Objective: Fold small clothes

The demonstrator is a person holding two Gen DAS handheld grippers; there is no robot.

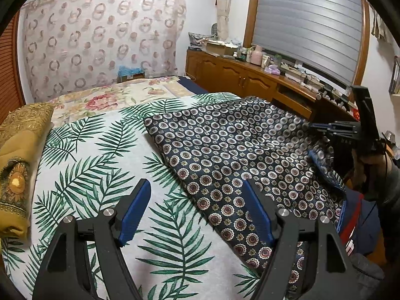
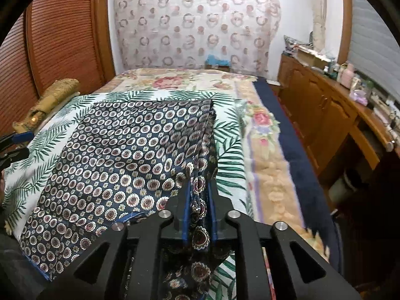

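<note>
A dark navy cloth (image 1: pixel 225 150) printed with round medallions lies spread on the palm-leaf sheet (image 1: pixel 100 150) of the bed. My left gripper (image 1: pixel 196 183) hovers open over the cloth's near left edge, with nothing between its fingers. In the right wrist view the cloth (image 2: pixel 125 150) rises in a ridge toward my right gripper (image 2: pixel 200 182). Its jaws stand a little apart with a bunched fold of the cloth between them. From the left wrist view the right gripper (image 1: pixel 315 127) is at the cloth's blurred, raised right side, held by a hand.
A golden embroidered pillow (image 1: pixel 17 162) lies at the bed's left edge. A floral blanket (image 2: pixel 175 80) covers the far part of the bed. A wooden cabinet (image 2: pixel 325 115) with clutter on top runs along the right. Louvred wooden doors (image 2: pixel 62 37) stand at the left.
</note>
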